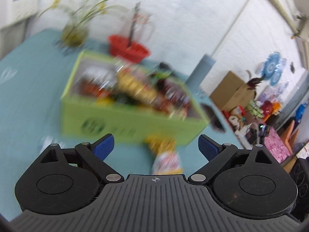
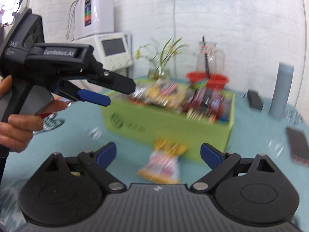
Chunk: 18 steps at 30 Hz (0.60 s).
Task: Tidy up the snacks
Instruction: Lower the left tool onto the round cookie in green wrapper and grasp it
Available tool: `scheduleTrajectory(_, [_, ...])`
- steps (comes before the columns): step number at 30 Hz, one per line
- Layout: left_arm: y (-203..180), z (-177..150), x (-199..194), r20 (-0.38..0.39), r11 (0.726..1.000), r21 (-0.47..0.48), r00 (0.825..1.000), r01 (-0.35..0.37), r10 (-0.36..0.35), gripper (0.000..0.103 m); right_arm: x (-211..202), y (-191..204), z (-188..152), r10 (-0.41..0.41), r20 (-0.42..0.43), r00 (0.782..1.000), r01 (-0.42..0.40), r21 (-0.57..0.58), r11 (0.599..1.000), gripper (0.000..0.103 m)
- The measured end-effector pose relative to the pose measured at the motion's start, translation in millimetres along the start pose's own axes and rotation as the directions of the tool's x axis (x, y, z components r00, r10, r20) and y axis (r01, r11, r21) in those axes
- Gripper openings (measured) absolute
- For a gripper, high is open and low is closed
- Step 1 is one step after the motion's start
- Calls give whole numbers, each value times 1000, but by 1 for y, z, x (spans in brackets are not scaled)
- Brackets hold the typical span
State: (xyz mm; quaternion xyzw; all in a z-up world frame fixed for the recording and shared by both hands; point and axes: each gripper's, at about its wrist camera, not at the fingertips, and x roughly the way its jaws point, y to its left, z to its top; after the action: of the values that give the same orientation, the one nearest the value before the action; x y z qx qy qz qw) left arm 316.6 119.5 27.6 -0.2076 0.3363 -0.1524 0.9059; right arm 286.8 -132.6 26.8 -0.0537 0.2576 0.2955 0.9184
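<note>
1. A green box is sitting on the blue table, back toward the far edge. It is holding a heap of snacks, so this looks like the place where the snacks are being gathered.

2. One bag is lying flat on the table just in front of the box, on the side nearest the person. It is outside the box, so I think it is the one waiting to go in.

3. The right gripper is pointing at that bag with its blue fingers spread wide. Nothing is between them; the bag is lying a little ahead.

4. The left gripper is also spread wide and holding nothing. From its own view the bag is sitting close ahead, in the gap but not pinched.

5. In the right view the left gripper is hanging over the table near the box's left end, held by a hand.

6. Both are wide, I think, so either one can fit around the puffy bag.

7. The pictures are blurry, so I cannot read the bag.

8. A red basket and a plant are sitting behind the box, out of the way.
</note>
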Motion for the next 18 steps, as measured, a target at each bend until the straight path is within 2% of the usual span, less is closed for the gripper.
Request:
scheduleTrajectory(3, [32,-34,-18,-12,990,-88,994,-111,110,82,3,32,-26,68,-63,996,-68,8,998,96])
scheduleTrajectory(6, [55,-55,-30,-22,969,-158,982,-190,189,79,10,59,-35,131,-92,987,-131,4,991,96])
scheduleTrajectory(11, [73,-59,-42,-24,958,-235,986,-167,166,76,39,95,-23,220,-86,972,-229,-111,967,96])
scheduleTrajectory(15, [73,-61,-59,18,957,-209,978,-201,210,78,73,117,-8,225,-146,963,-252,-202,947,96])
scheduleTrajectory(18, [80,-66,-66,21,954,-216,976,-206,215,78,87,128,-8,219,-206,954,-261,-205,943,96])
